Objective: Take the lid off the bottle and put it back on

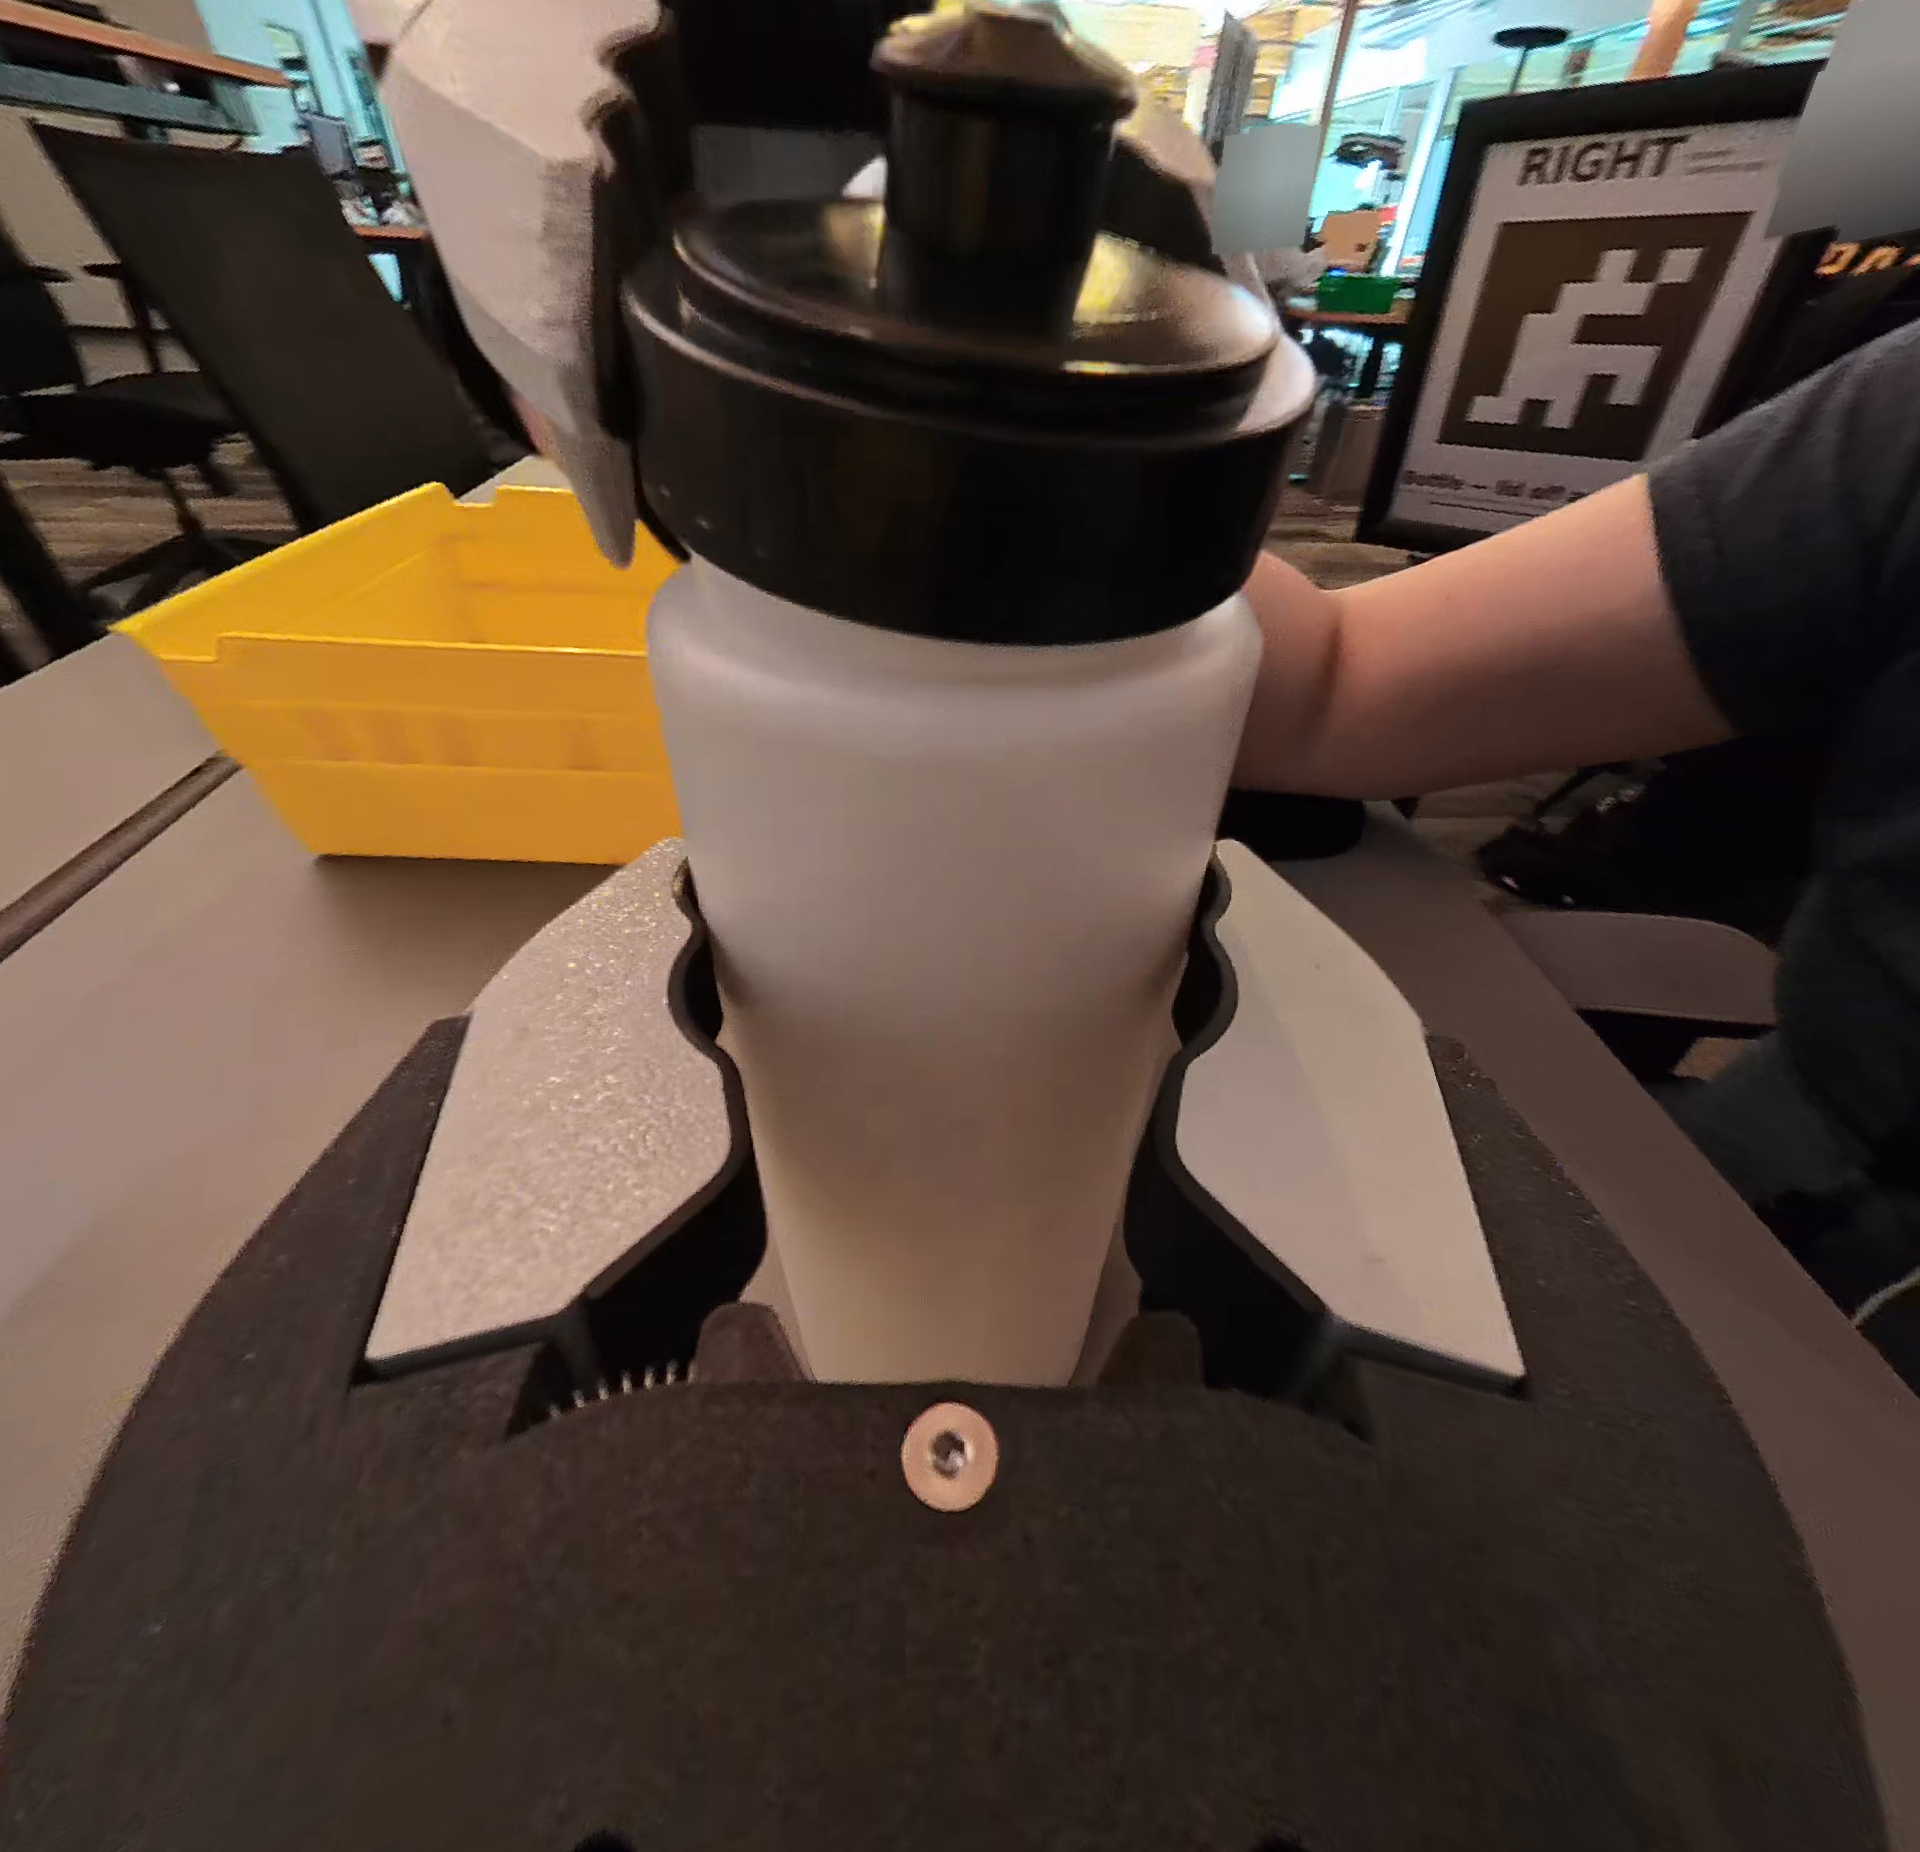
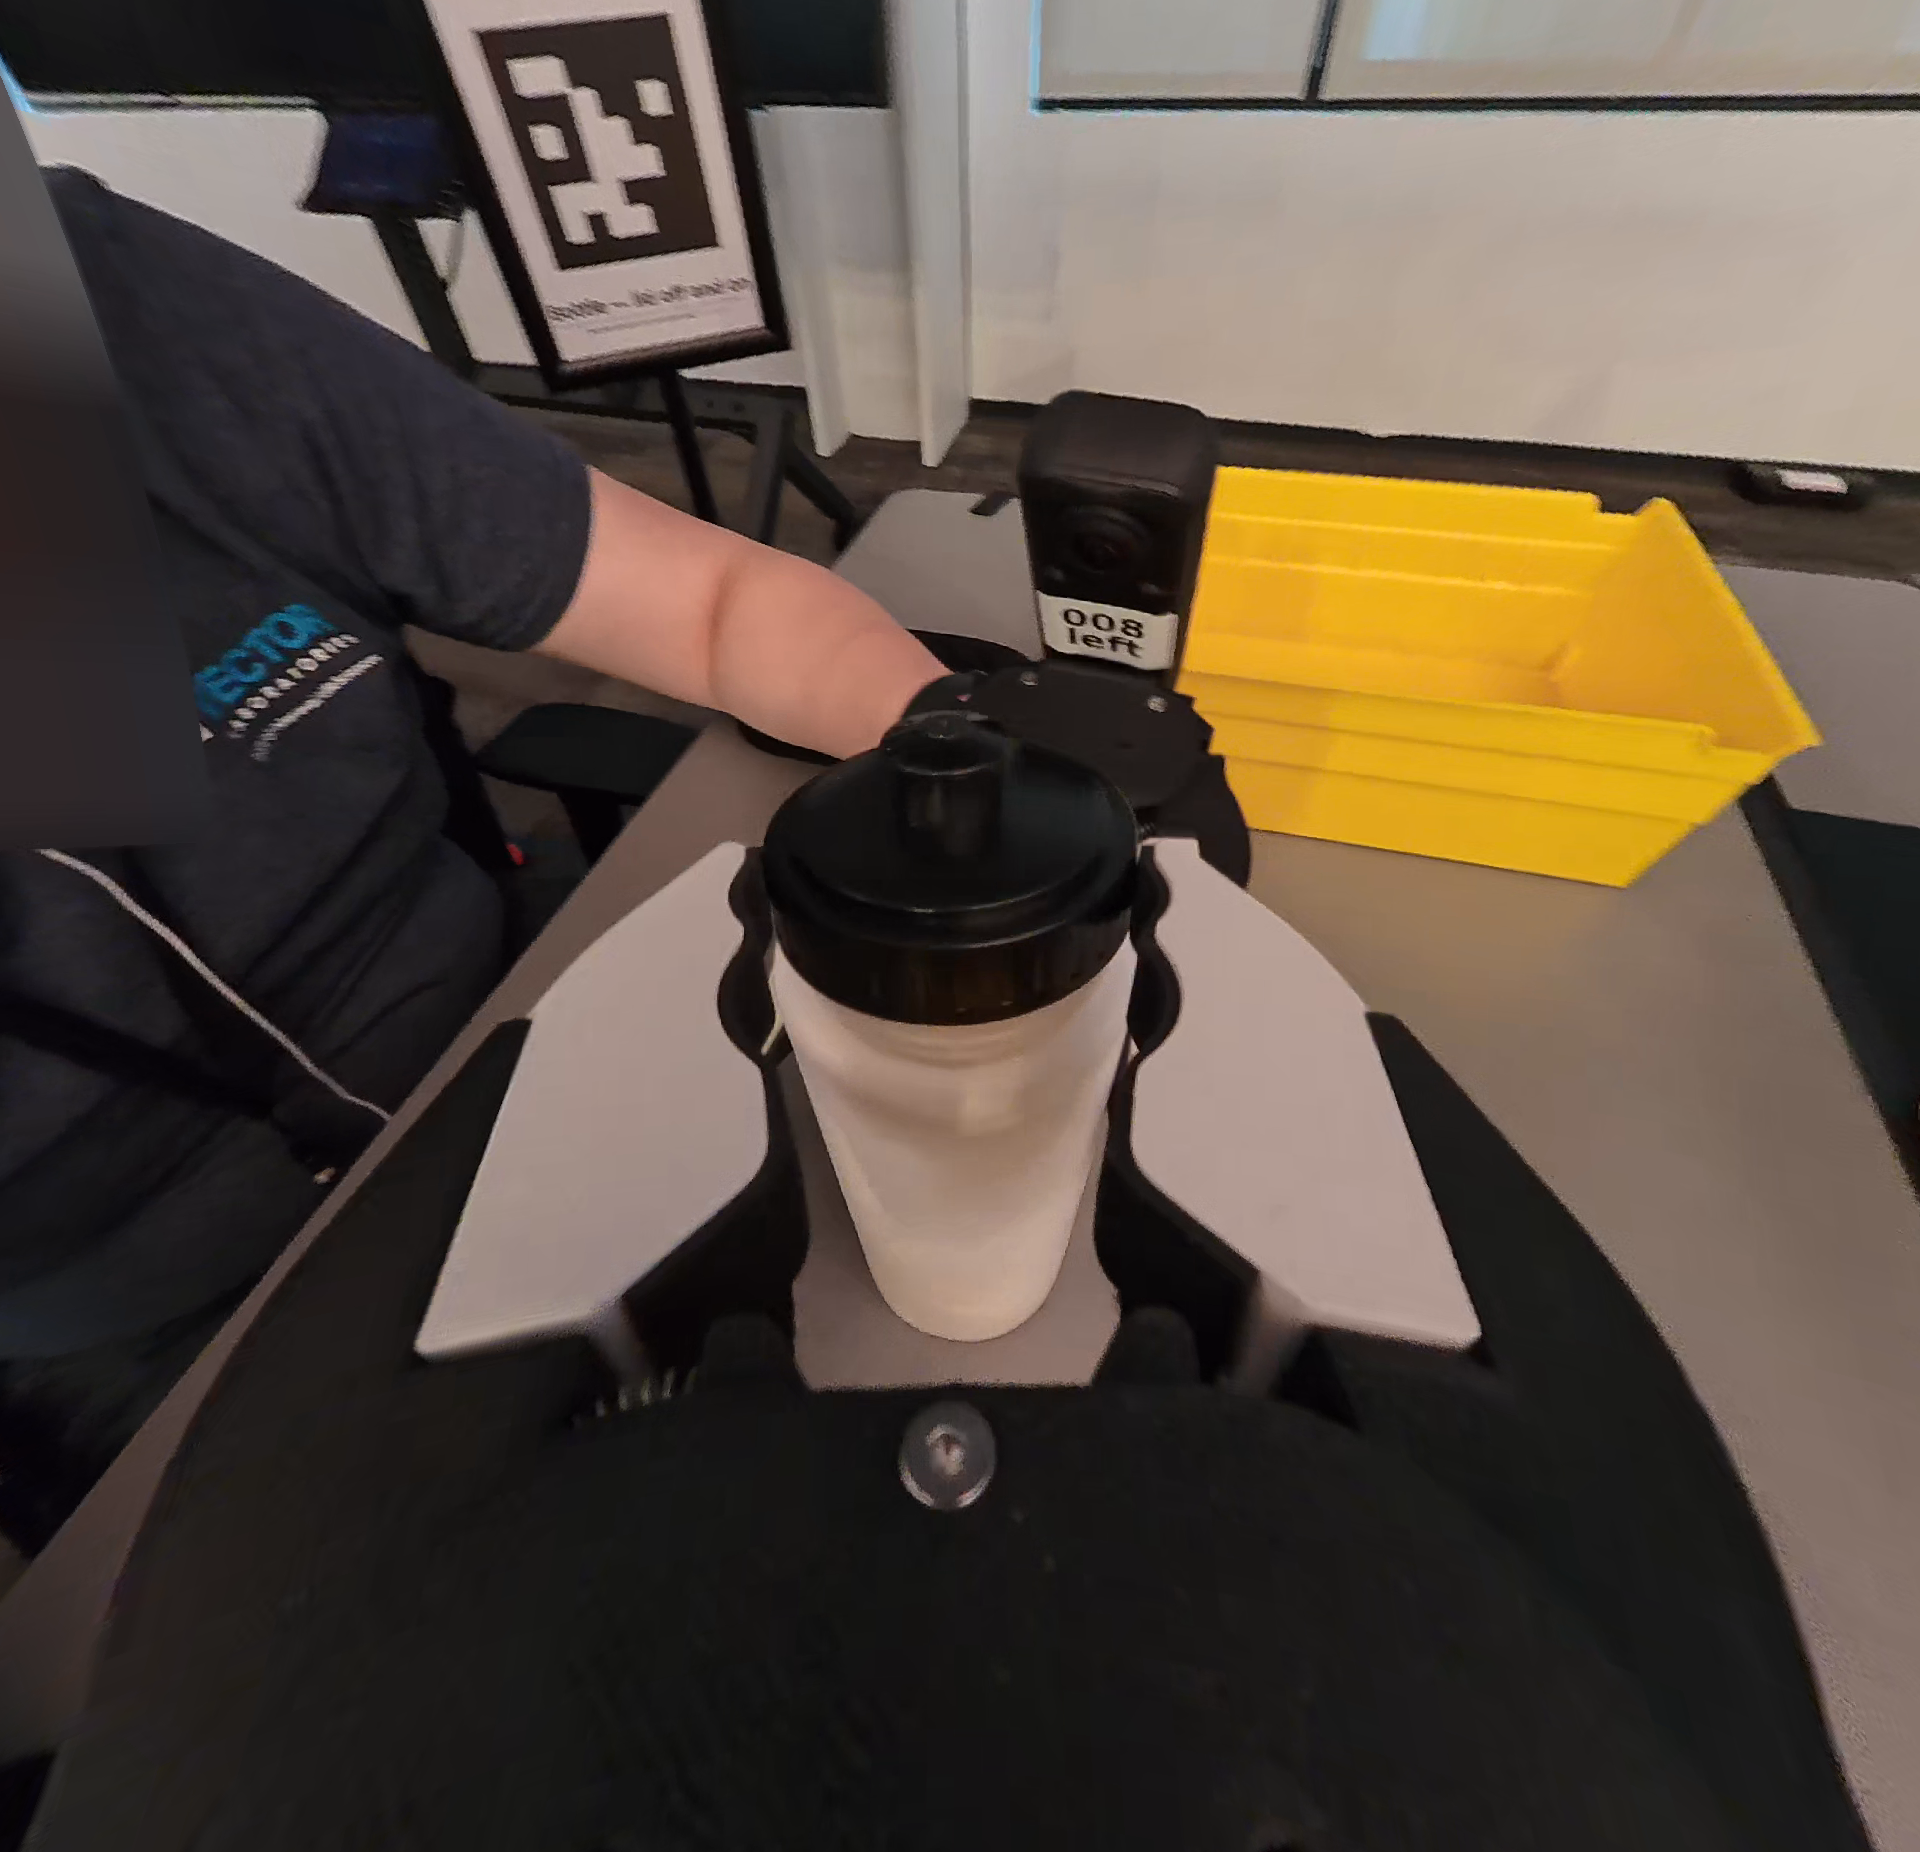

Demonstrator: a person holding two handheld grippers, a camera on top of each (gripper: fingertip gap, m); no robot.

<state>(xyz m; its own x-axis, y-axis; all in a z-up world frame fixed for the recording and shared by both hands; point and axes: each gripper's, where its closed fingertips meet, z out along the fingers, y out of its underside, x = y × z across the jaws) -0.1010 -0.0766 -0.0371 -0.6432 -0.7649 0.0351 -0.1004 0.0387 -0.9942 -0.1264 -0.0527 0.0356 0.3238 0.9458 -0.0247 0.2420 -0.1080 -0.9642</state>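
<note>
left tool (image 1: 951,1033) pinched the frosted white plastic bottle (image 1: 951,867); right tool (image 2: 951,955) clamped its black spouted lid (image 2: 945,898), seated; next move probably twisting.

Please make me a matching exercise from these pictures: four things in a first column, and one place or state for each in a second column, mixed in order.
Things
1. left gripper
2. right gripper
3. lid
4. yellow bin

Places or states
A. stands on the table, touched by no gripper
B. closed around the white bottle body
C. closed around the black lid
D. sits on top of the bottle

Pairs: 1-B, 2-C, 3-D, 4-A
</note>
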